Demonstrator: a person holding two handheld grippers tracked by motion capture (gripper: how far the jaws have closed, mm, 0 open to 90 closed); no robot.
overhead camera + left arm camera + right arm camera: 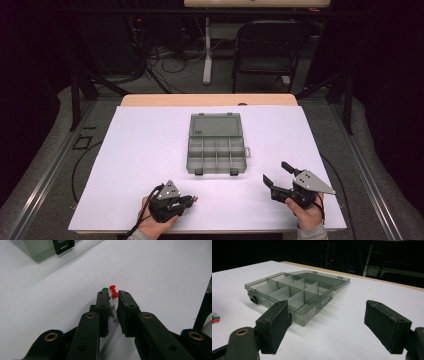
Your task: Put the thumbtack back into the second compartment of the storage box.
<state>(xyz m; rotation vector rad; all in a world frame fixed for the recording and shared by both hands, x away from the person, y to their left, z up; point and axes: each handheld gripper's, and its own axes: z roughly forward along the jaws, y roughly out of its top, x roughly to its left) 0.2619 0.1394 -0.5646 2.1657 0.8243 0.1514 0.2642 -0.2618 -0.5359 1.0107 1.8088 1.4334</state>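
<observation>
Three push pins lie on the white table near its front edge: a red one (pixel 114 292), a green one (pixel 105 289) and a white one (pixel 113 311). My left gripper (pixel 113 293) rests low over them, its jaws drawn close on either side with a thin gap still showing, and I cannot see the pads pressing on them. In the high view that left gripper (pixel 190 201) sits at the front left, with the red pin (pixel 198 199) at its tip. My right gripper (pixel 274 171) stands open at the front right, empty, and in its own view the right gripper (pixel 327 307) faces the box.
A smoky grey compartment box (pixel 216 150) lies open in the middle of the table, lid (pixel 215 125) folded back, and in the right gripper view the box's (pixel 287 292) cells look empty. The pins (pixel 215 318) show left of it. A chair (pixel 270 47) stands beyond the table.
</observation>
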